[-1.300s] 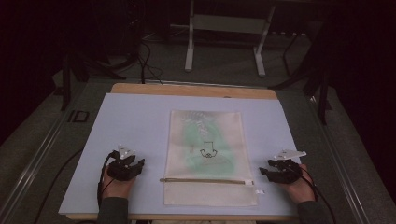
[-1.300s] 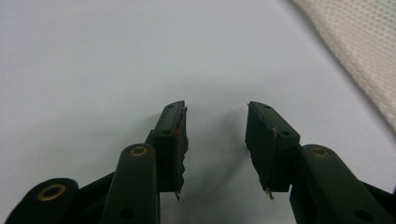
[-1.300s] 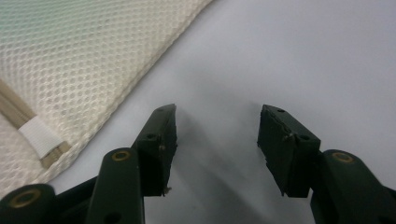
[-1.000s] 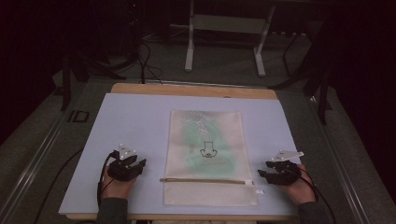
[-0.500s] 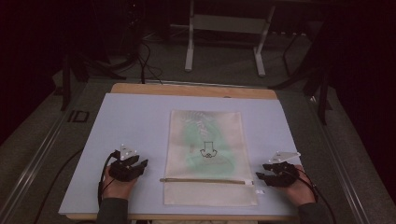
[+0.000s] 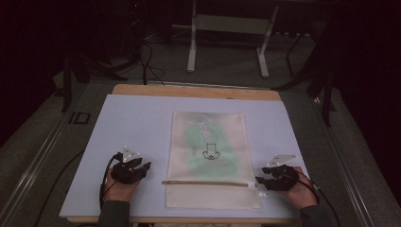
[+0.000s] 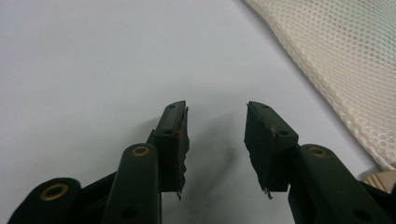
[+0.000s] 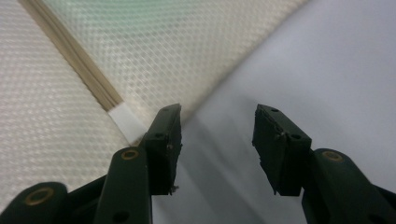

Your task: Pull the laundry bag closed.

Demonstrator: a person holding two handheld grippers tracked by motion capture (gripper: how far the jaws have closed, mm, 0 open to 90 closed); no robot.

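Mesh zip bag [image 6: 208,158] flat at the near middle of the tabletop [image 6: 132,123], zipper toward the near edge — right gripper [image 6: 263,180], jaws apart and just narrowing on nothing, by the zipper's white end tab [image 8: 127,120], likely to pinch it; left gripper [image 6: 142,168] apart, empty, near the bag's other side.

Table [image 6: 142,91]: wooden, carrying a pale blue mat [image 6: 132,123].
Mat: covering nearly the whole top.
Mesh bag [image 6: 208,142]: lying flat at the mat's middle, zipper [image 6: 205,182] running across near the front edge.
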